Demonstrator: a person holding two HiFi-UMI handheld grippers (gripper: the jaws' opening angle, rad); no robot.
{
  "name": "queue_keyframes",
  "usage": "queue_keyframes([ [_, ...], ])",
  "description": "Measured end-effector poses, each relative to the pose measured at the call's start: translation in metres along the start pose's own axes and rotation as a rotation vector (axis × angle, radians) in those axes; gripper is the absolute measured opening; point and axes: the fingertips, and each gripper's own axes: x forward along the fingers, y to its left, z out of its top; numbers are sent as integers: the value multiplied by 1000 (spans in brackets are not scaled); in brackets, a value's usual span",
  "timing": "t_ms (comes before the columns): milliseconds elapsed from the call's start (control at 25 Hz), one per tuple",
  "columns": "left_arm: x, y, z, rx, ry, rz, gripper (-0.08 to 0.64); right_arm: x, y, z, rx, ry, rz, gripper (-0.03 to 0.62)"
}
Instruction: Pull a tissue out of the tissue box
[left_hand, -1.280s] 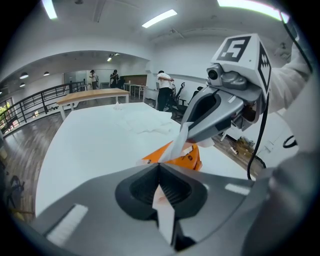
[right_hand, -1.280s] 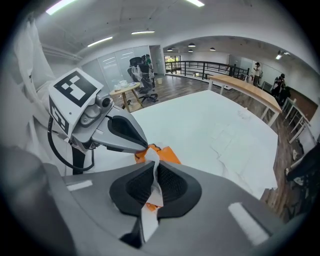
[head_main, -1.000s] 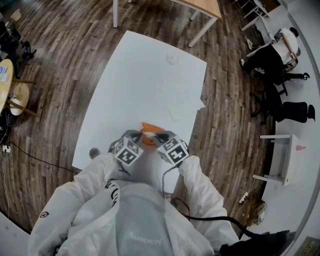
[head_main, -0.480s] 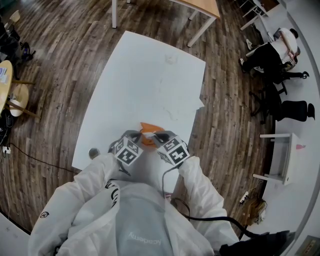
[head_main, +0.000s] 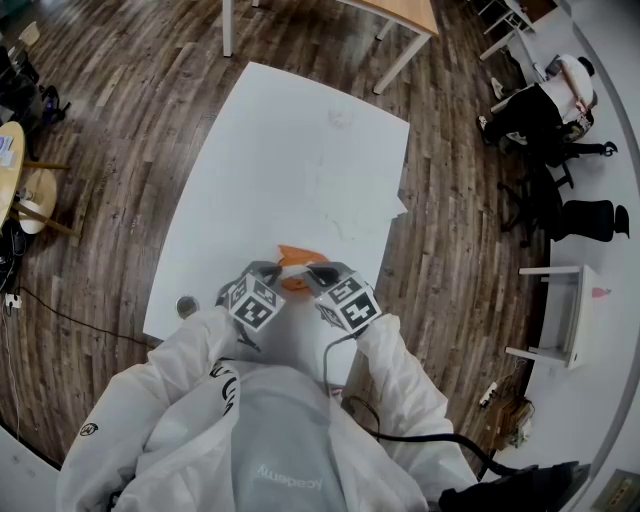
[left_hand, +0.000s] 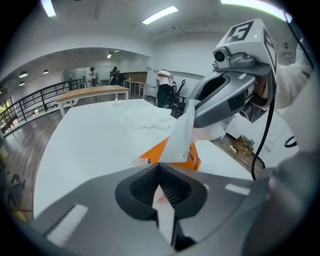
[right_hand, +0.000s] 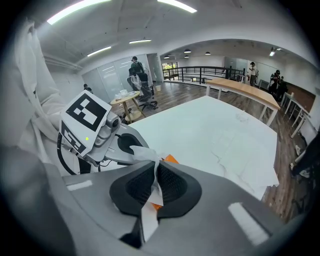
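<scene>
The orange tissue box (head_main: 293, 253) lies on the white table (head_main: 280, 150) near its front edge, mostly hidden between my two grippers. In the left gripper view the box (left_hand: 172, 152) sits just beyond the jaws, and a white tissue (left_hand: 182, 132) rises from it. My left gripper (left_hand: 160, 167) is shut on one end of that tissue. The right gripper (left_hand: 196, 119) holds the tissue higher up. In the right gripper view my right gripper (right_hand: 156, 165) is shut on the tissue (right_hand: 144, 155), with the left gripper (right_hand: 125, 145) close beside it.
Loose white tissues (head_main: 350, 215) lie flat mid-table and a crumpled one (head_main: 343, 120) sits at the far end. A small round object (head_main: 188, 305) is at the table's front left corner. A wooden table (head_main: 400, 15) stands beyond, and a seated person (head_main: 545, 105) is at the right.
Both grippers stay in place, shut. Less of the orange box shows between them than a second ago, with white tissue now crossing it.
</scene>
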Motion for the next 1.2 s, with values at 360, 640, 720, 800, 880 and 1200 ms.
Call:
queue_keyframes([
  [360, -1, -2, -1, 2, 12, 0, 2, -11, 2, 11, 26, -44, 5, 2],
  [640, 0, -3, -4, 6, 13, 0, 2, -18, 4, 16, 26, -60, -2, 2],
  [720, 0, -2, -3, 8, 13, 0, 2, -20, 4, 17, 25, -64, -5, 2],
  [800, 1, -2, -4, 9, 15, 2, 2, -22, 4, 19, 23, -69, -8, 2],
  [880, 2, -2, -5, 11, 17, 3, 0, -25, 4, 20, 19, -75, -10, 2],
  [1200, 3, -3, -5, 12, 20, 0, 2, -34, 5, 26, 14, -90, -21, 2],
])
